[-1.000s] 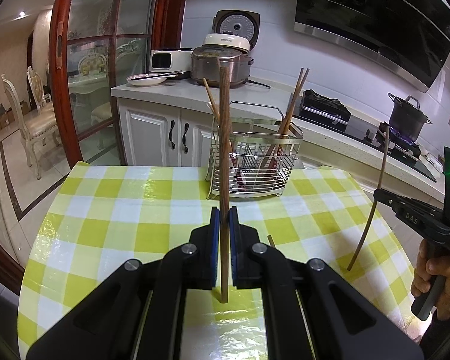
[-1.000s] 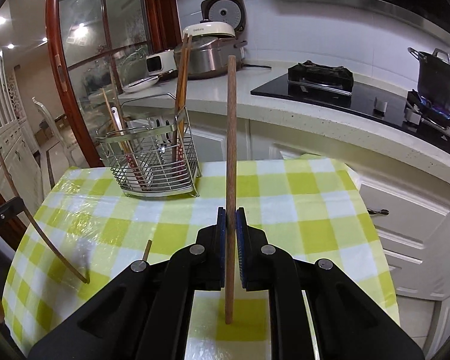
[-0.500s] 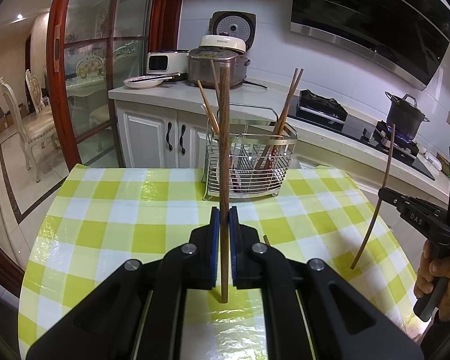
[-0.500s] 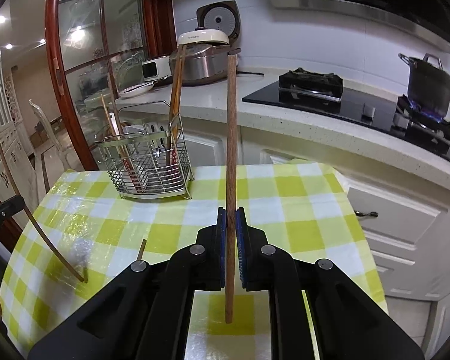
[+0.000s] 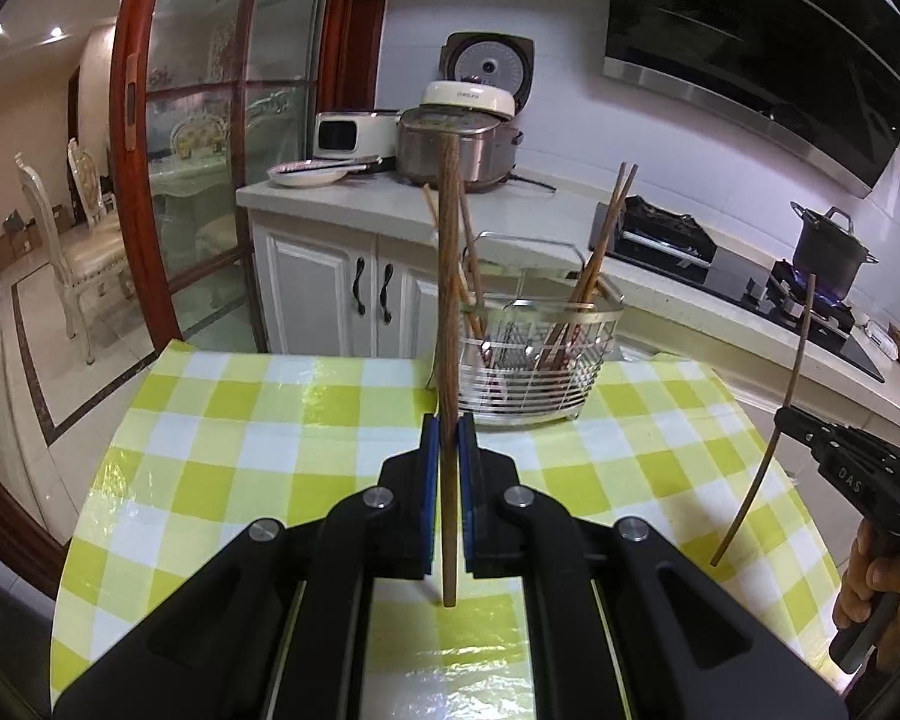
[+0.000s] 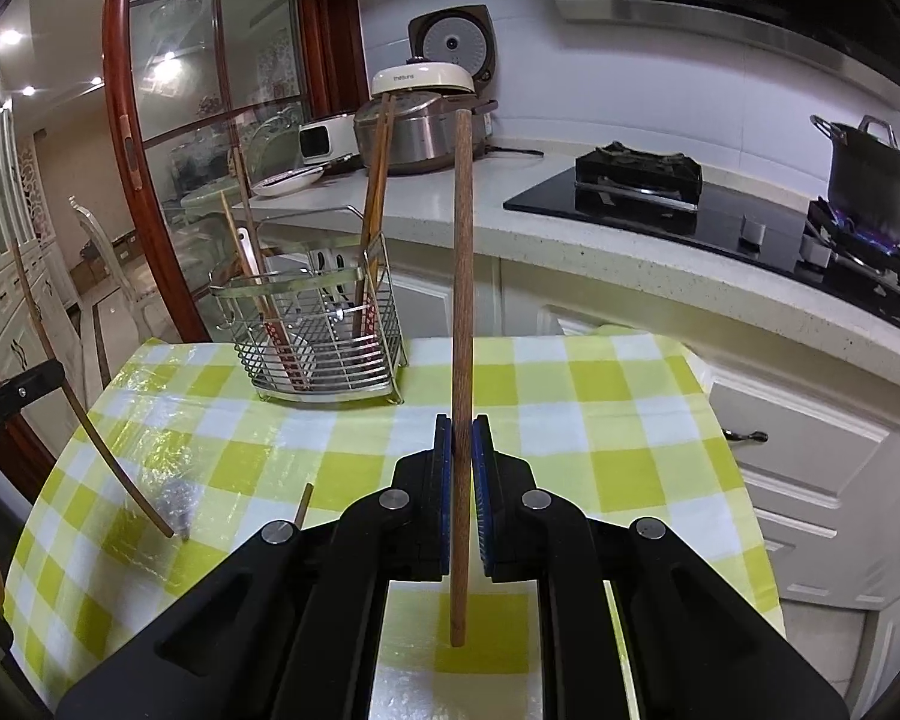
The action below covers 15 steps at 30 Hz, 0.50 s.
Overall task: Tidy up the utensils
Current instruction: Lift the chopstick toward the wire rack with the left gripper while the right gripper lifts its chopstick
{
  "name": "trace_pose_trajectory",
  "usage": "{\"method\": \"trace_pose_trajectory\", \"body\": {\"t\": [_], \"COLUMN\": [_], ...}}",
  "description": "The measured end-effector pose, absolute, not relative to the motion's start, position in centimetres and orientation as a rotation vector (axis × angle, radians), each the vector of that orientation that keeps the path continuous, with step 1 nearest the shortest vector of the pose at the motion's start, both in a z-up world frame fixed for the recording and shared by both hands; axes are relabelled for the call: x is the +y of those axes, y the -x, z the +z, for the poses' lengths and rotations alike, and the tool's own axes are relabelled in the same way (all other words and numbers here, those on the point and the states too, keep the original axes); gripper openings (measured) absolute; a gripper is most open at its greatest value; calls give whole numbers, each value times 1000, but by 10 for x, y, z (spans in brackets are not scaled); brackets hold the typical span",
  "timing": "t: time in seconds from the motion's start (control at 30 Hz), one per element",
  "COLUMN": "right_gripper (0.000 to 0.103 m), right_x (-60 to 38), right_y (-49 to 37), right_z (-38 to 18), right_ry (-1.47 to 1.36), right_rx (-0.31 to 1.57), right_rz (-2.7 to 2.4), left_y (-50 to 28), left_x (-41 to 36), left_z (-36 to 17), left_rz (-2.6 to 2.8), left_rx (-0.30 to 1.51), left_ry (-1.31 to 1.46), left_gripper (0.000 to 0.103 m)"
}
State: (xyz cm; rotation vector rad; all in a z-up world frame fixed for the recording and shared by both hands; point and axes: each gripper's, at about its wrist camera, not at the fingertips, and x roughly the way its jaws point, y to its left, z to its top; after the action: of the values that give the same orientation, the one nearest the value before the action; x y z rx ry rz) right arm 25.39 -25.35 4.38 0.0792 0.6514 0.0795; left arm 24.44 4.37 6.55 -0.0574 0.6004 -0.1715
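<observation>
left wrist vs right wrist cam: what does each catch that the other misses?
Left wrist only: the right gripper seen from outside, jaws shut on its chopstick.

Right wrist only: a loose chopstick on the tablecloth.

Both: wire utensil basket with chopsticks standing in it, rice cooker, black pot on the lit burner.

White counter at twelve o'clock, rice cooker on it; red-framed glass door at ten; range hood at two; lit burner under the black pot; ceiling spotlights glowing.
</observation>
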Motion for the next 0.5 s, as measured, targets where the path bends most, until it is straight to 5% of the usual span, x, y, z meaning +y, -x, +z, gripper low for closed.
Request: {"method": "trace_pose_trajectory", "body": {"t": [0.5], "right_gripper": [12], "right_x": [-204], "right_y": [-328], "right_z": [173], "right_ry": [-50], "right_rx": [461], "right_rz": [226], "left_y": [-294], "left_x": [11], "left_z": [179], "left_rz": [-259], "left_rx": [380], "left_ry": [46], "left_gripper": [6]}}
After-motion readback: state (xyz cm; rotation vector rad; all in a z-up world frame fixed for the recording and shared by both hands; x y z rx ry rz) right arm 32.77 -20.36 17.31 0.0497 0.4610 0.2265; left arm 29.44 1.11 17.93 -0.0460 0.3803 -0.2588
